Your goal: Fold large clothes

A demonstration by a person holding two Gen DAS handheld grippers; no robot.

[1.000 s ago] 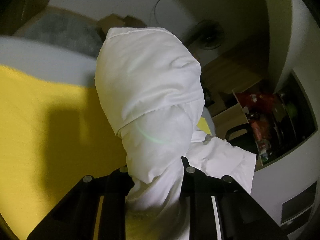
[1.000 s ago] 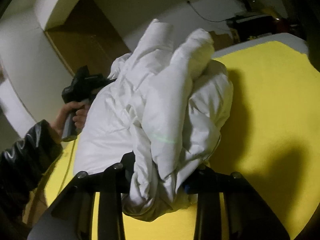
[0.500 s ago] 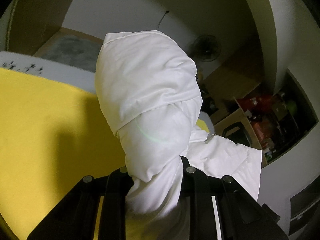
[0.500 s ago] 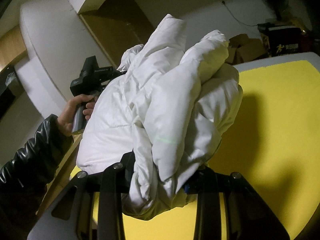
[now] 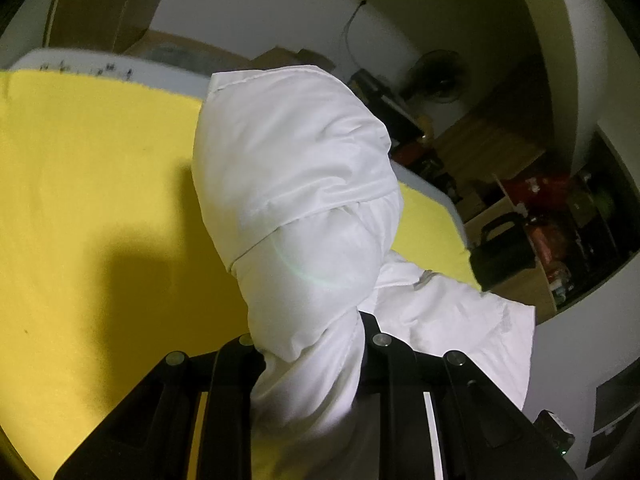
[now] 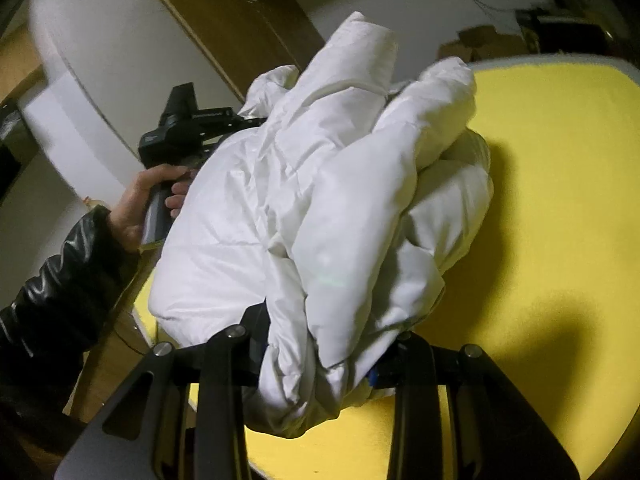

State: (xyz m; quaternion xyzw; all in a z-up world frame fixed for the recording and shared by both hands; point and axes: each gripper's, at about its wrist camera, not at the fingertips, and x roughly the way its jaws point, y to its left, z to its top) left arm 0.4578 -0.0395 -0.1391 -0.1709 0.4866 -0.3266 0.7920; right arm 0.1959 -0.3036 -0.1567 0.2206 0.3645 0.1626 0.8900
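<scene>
One broad yellow sheet (image 5: 92, 200) covers the bed (its pale mattress edge (image 5: 120, 68) shows along the far side), filling most of both wrist views. Above it hangs the white padded jacket (image 6: 320, 200), bunched into thick folds and lifted clear of the sheet, casting a dark shadow on the yellow to the right in the right wrist view. Seen from the left wrist, the same jacket rises as a puffy column, with a flap trailing off to the right.

The right claw (image 6: 320, 360) is clamped on a thick wad of the jacket, its black fingers pressed into the fabric on either side. The left claw (image 5: 308, 344) likewise grips a narrower twisted neck of the jacket, jaws close together on the cloth.

From the right wrist camera, the person's left hand (image 6: 148, 200) shows wrapped round the other tool's handle, a glossy black sleeve (image 6: 68, 276) behind it. Shelves with cluttered items (image 5: 560, 216) and a fan (image 5: 436, 76) stand along the far wall.
</scene>
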